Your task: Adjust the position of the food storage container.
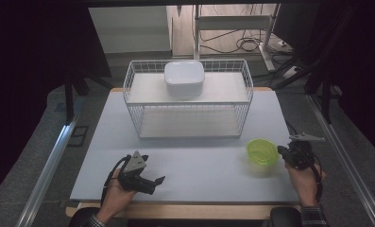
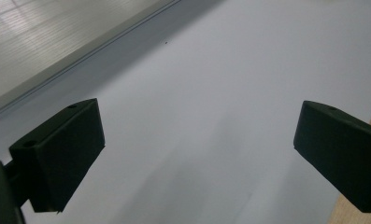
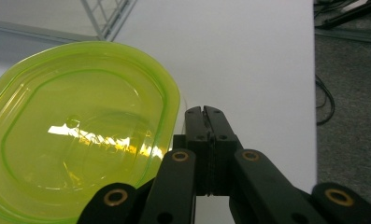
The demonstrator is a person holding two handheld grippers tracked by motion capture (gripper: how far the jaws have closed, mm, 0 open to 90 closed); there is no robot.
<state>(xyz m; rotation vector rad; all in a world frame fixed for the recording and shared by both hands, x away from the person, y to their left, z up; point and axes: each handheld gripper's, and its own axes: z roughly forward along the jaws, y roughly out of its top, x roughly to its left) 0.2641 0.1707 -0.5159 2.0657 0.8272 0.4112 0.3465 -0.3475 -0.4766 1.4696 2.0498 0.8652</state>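
A lime-green translucent container sits on the pale surface toward its near right, in front of the right end of the white wire basket and apart from it. From the right gripper view the container is a rounded oblong, its long axis running from lower left to upper right, lid side up. The right gripper rests just beside the container's right edge, jaws pressed together with nothing between them (whether they touch the rim I cannot tell). The left gripper lies low at the near left, pointing right, jaws spread wide over bare surface. A white lidded box sits on the basket's upper shelf.
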